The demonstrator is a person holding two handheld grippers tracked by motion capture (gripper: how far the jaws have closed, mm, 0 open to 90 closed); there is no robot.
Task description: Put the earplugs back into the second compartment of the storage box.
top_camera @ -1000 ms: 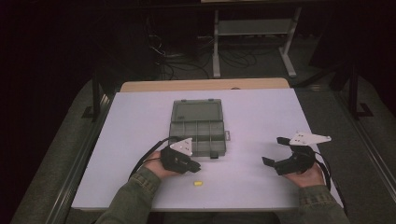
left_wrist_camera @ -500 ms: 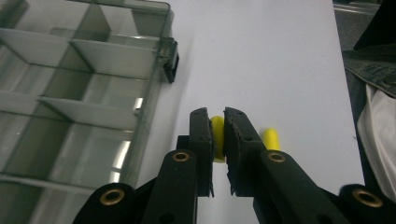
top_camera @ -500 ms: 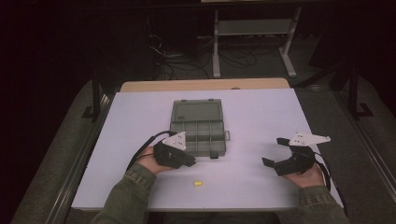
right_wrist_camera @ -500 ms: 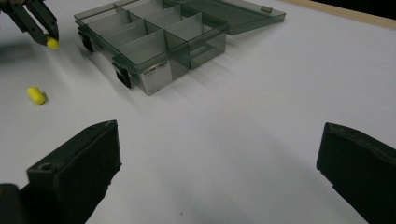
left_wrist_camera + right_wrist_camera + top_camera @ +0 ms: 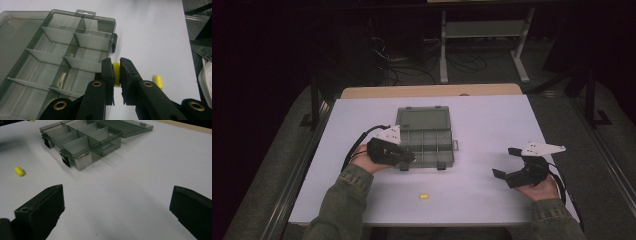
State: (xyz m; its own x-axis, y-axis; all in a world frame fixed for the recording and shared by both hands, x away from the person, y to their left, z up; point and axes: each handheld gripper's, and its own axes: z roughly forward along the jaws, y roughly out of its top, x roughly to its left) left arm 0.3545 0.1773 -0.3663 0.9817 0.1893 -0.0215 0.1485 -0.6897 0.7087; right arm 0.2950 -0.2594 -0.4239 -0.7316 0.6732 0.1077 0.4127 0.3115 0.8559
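Yellow piece [image 5: 116,73] between left gripper [image 5: 116,72] fingers

Smoky grey box [image 5: 426,136]; yellow pieces [image 5: 424,196]; white table [image 5: 492,120]; black claws.

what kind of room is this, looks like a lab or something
Probably a lab or workshop set up for recording. A white table stands alone in a dark room, loose cables lie on the floor behind it beside a metal stand, and a person's hands hold camera-fitted grippers.
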